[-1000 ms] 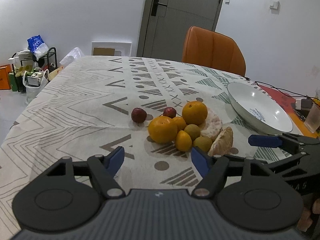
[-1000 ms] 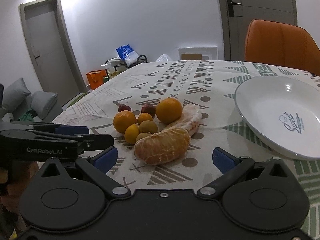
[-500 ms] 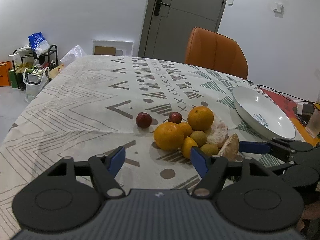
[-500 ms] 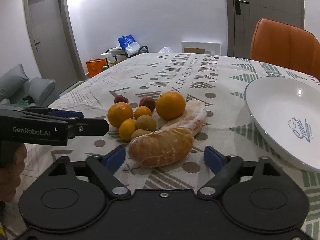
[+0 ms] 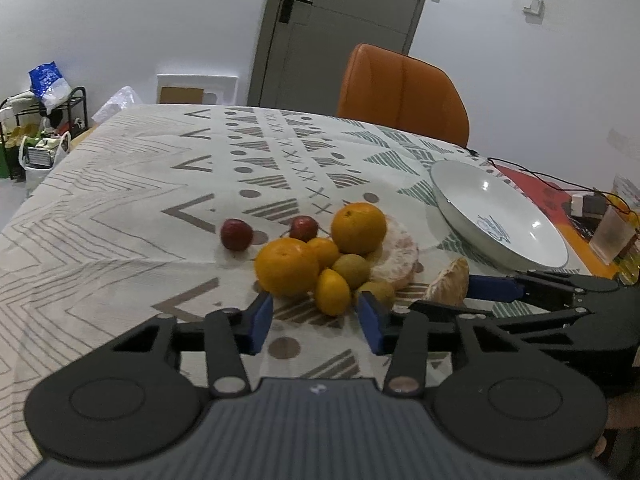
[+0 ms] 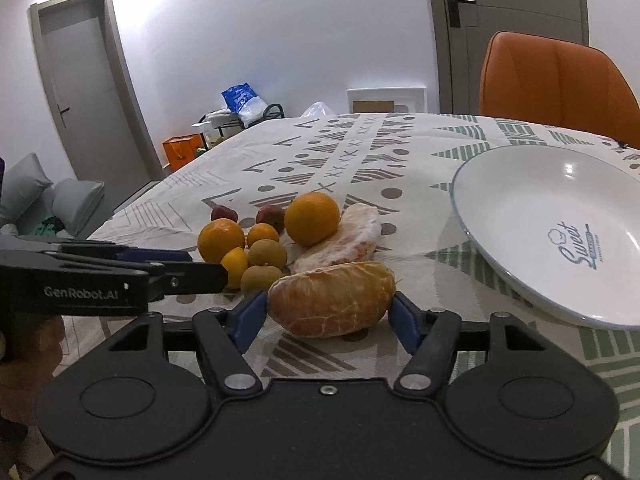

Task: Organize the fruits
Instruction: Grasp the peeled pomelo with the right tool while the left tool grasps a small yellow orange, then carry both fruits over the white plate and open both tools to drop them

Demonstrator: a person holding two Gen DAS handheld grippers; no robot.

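A pile of fruit lies on the patterned tablecloth: two oranges [image 5: 286, 266] [image 5: 359, 229], small yellow and green citrus [image 5: 333, 292], two dark red fruits [image 5: 236, 234], a pale peeled segment [image 5: 396, 254] and an orange peeled segment [image 6: 332, 298]. My right gripper [image 6: 327, 314] is open with its fingers on either side of the orange segment, close to touching it. My left gripper [image 5: 316, 320] is open just in front of the small yellow citrus. A white plate [image 6: 552, 224] stands empty to the right.
An orange chair [image 5: 402, 94] stands at the table's far side. A cable, a glass [image 5: 610, 234] and small items sit at the far right edge. A rack with bags [image 5: 36, 120] stands on the floor to the left.
Both grippers have moved forward toward the fruit pile. The right gripper's fingers now flank the orange peeled segment and have narrowed. The left gripper has come up to the small citrus.
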